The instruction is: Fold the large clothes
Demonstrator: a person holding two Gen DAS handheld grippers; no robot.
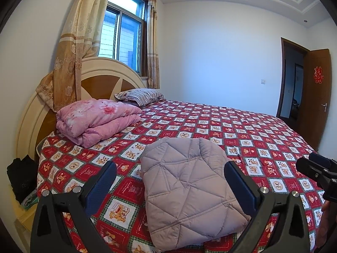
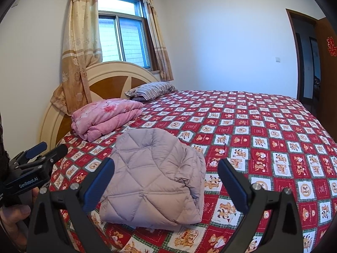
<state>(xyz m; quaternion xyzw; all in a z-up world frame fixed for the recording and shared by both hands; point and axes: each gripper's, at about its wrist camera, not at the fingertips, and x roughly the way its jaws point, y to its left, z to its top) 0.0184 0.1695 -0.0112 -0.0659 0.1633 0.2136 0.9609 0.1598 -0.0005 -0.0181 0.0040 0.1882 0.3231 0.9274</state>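
Lettering reading "GenRobot.AI" is printed in white on the black body of the left tool (image 2: 45, 150), seen only from the right wrist view, with a hand (image 2: 12, 221) gripping below it. A red paper character on the brown wooden door (image 1: 318, 97) cannot be read. Both tools are spread wide and empty, the left tool (image 1: 170, 176) and right tool (image 2: 166, 172) each framing the folded mauve quilted puffer jacket (image 1: 189, 187). It rests on the bed's red bear-print checked cover (image 1: 252, 130), near a folded pink floral quilt (image 1: 96, 118). Dark clothing (image 1: 23, 177) beside the bed appears only in the left wrist view.
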